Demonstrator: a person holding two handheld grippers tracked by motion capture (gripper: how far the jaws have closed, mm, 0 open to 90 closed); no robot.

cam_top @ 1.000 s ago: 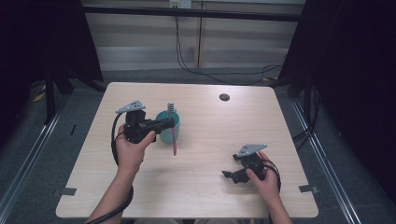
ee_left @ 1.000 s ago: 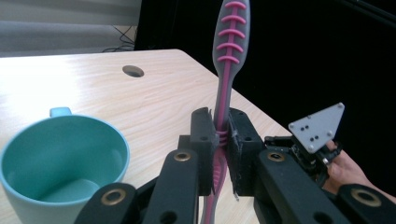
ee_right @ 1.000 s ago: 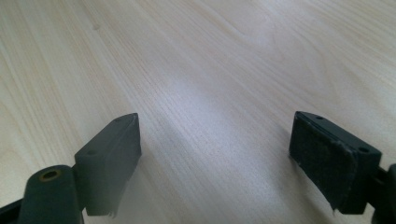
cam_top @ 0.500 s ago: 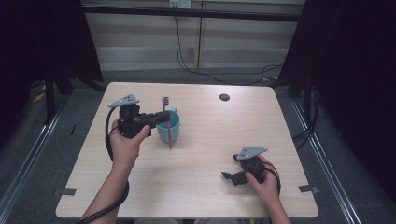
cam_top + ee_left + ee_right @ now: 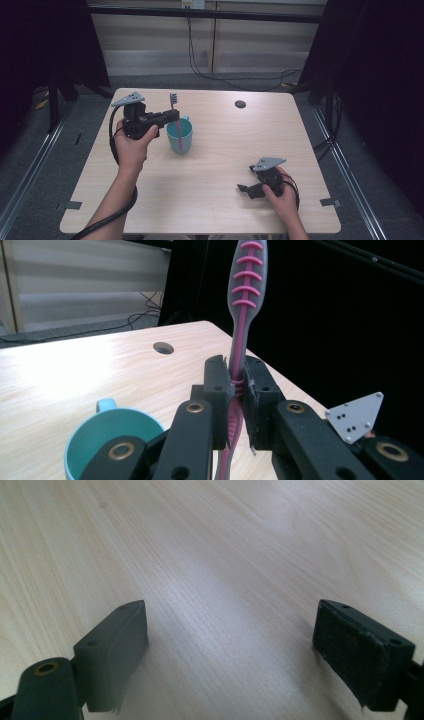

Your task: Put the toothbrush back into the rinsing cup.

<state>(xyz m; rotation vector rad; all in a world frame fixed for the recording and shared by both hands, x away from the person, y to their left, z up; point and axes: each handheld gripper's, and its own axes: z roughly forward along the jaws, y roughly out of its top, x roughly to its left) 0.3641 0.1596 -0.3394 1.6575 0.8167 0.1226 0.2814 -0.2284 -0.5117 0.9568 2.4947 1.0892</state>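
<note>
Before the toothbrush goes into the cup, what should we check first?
1. Left tongs squeeze the toothbrush tight: ok.
2. Toothbrush stands upright, bristle end up: ok.
3. Cup stands upright with its mouth open: ok.
4. Nothing inside the cup: ok as far as the left gripper view shows; its bottom is partly hidden.
5. Handle tip is right over the cup's mouth: cannot tell.
6. Right tongs are open, holding nothing, low over the table away from the cup: ok.
</note>
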